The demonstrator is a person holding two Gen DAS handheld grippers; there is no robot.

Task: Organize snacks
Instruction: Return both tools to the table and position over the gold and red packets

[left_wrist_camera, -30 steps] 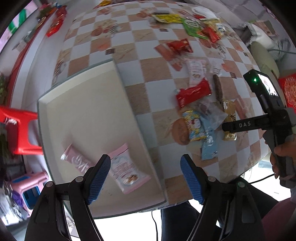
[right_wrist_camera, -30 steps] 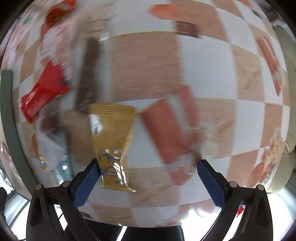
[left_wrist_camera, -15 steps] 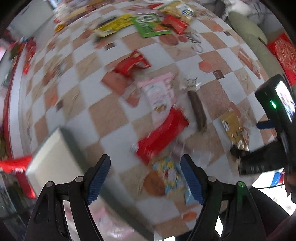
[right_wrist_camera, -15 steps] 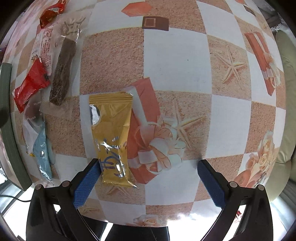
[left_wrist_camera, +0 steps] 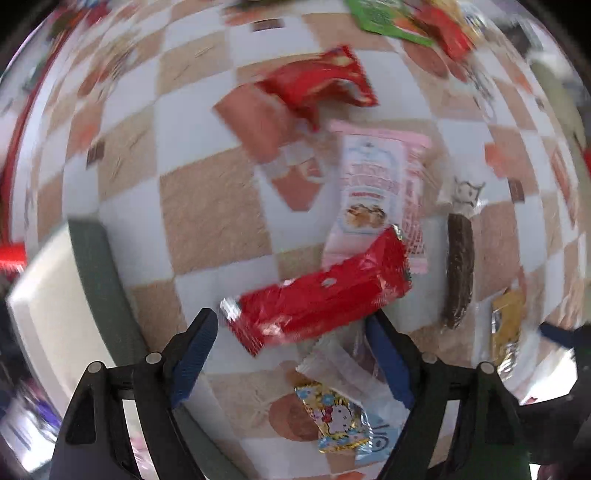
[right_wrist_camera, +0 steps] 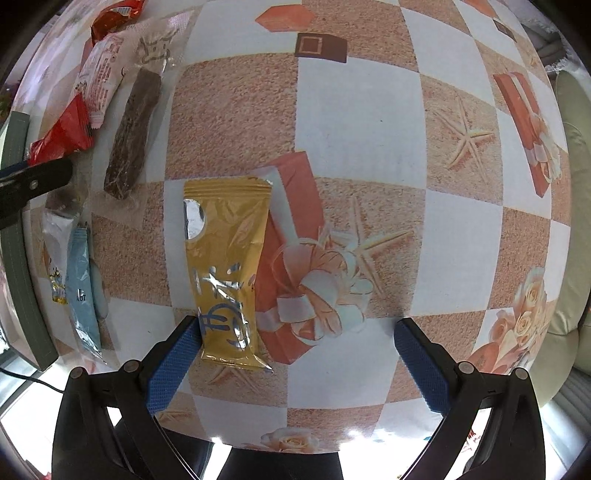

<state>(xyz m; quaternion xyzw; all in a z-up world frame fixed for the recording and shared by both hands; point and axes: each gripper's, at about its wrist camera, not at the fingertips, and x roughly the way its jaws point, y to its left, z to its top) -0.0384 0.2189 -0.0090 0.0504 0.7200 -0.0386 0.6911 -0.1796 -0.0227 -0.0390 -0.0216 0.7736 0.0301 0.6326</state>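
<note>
My left gripper (left_wrist_camera: 291, 354) is open and empty, low over a long red snack packet (left_wrist_camera: 321, 295) that lies just beyond its fingertips. A pink-white packet (left_wrist_camera: 373, 192), a dark bar (left_wrist_camera: 460, 273) and a Hello Kitty packet (left_wrist_camera: 336, 417) lie around it. The cream tray (left_wrist_camera: 48, 295) with its grey rim is at the left. My right gripper (right_wrist_camera: 295, 343) is open and empty; a yellow packet (right_wrist_camera: 225, 266) lies on the table by its left finger. The yellow packet also shows in the left wrist view (left_wrist_camera: 508, 325).
Checkered tablecloth (right_wrist_camera: 369, 129) under everything. A second red packet (left_wrist_camera: 321, 85) and a green packet (left_wrist_camera: 384, 18) lie farther back. A light blue packet (right_wrist_camera: 83, 284), the dark bar (right_wrist_camera: 133, 133) and the tray rim (right_wrist_camera: 22, 277) lie left of my right gripper.
My left gripper has swung from over the tray to the snack pile and dropped close to the long red packet. My right gripper has crept slightly closer to the yellow packet.
</note>
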